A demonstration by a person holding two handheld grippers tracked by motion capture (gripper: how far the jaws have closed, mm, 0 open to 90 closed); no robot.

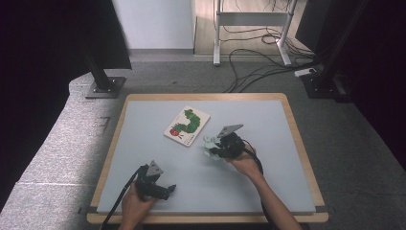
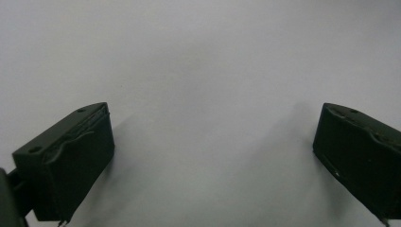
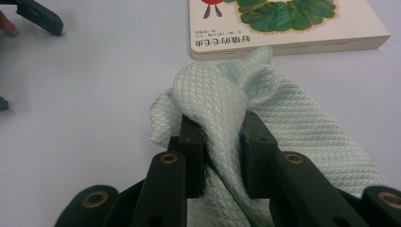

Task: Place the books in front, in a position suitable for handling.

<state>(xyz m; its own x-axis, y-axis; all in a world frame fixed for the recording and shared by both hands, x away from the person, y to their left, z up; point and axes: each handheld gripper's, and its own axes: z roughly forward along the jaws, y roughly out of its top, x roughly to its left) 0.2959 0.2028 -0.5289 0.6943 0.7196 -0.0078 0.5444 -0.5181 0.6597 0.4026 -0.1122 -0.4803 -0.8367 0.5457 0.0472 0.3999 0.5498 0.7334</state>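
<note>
Your table (image 1: 143, 143) is bare apart from the book (image 1: 187, 125) lying flat near its middle. Just beside the book, your right gripper (image 3: 221, 137) is clenched on a bunched cloth (image 3: 302, 123); lift gently so the fold stays pinched. Your left gripper (image 2: 213, 156) rests with jaws spread wide, holding nothing.

— How is the table (image 1: 143, 103) laid out?

— A book (image 1: 187, 125) is set at mid-table, toward the far edge. A cloth (image 1: 209, 145) is found just beside its near right corner, pinched in the right gripper (image 1: 214, 147) (the fabric is bunched between the jaws).

— And the other side?

— The left gripper (image 1: 168, 190) is placed near the front edge, left of centre, well apart from the book and cloth.
</note>
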